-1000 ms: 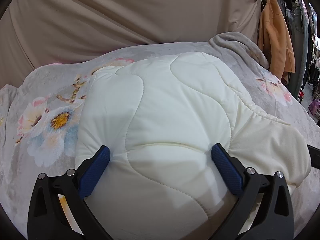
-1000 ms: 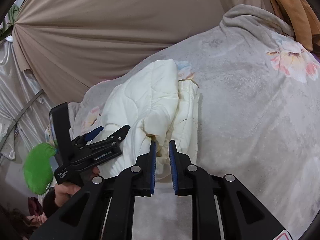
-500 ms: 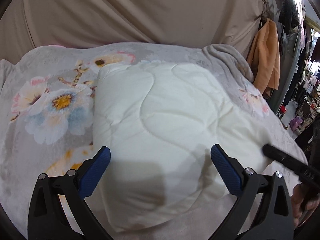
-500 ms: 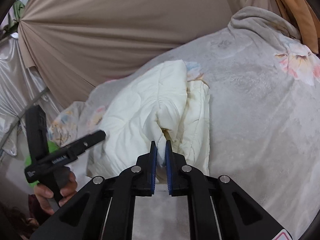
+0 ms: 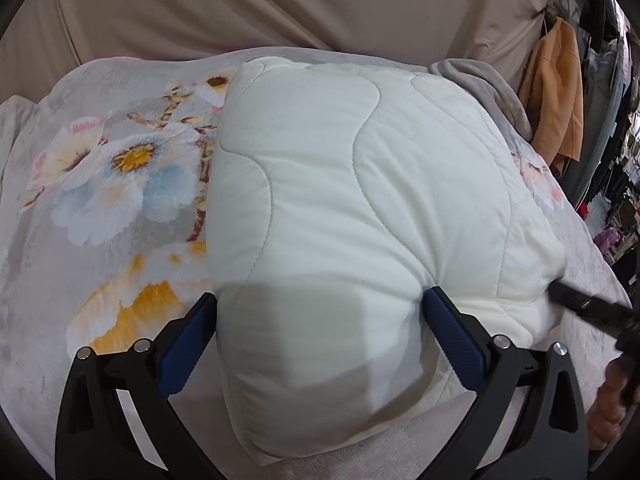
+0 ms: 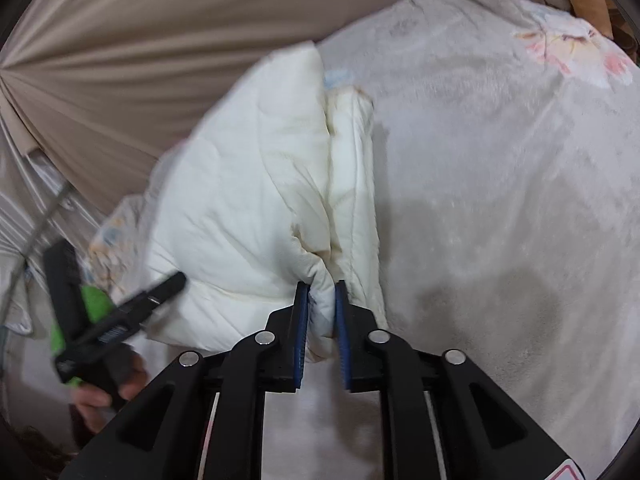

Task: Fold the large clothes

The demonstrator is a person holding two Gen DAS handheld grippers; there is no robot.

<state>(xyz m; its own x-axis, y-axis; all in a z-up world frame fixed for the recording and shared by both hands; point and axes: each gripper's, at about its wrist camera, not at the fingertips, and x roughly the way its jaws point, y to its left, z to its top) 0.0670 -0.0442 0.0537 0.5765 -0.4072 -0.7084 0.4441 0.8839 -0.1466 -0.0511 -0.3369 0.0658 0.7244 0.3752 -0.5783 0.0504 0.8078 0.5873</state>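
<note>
- Since the earlier frames, the left gripper (image 5: 320, 320) has come down over the near end of the folded cream quilted garment (image 5: 352, 216), so that its blue pads (image 5: 454, 334) now straddle the bundle's near end instead of hanging above it; the right gripper (image 6: 322, 312) has sunk a little toward the floral blanket (image 5: 100, 184).
- Left gripper: jaws wide apart, one pad at each side of the bundle's near end, resting against the padding rather than pinching it.
- Right gripper: a pinch of the garment's corner sits between the two pads, and the jaws are opening; the pads look still in touch with the cloth, so I judge the corner not yet released.
- Garment's place: it lies on the floral blanket, toward the blanket's left half as the left wrist view shows it, its far edge near the beige curtain (image 5: 280, 4) behind the blanket.
- Step in hand, as I judge it: setting down and squaring the fold. To do it well, let the corner fall onto the layer beneath before drawing the right gripper back, so the edges stay aligned; press the left gripper down gently to flatten the puffy padding, which will tend to spring open.
- Orientation: the bundle's long axis runs away from the left gripper toward the curtain; the stacked open edges face the right gripper, the smooth quilted face upward.
</note>
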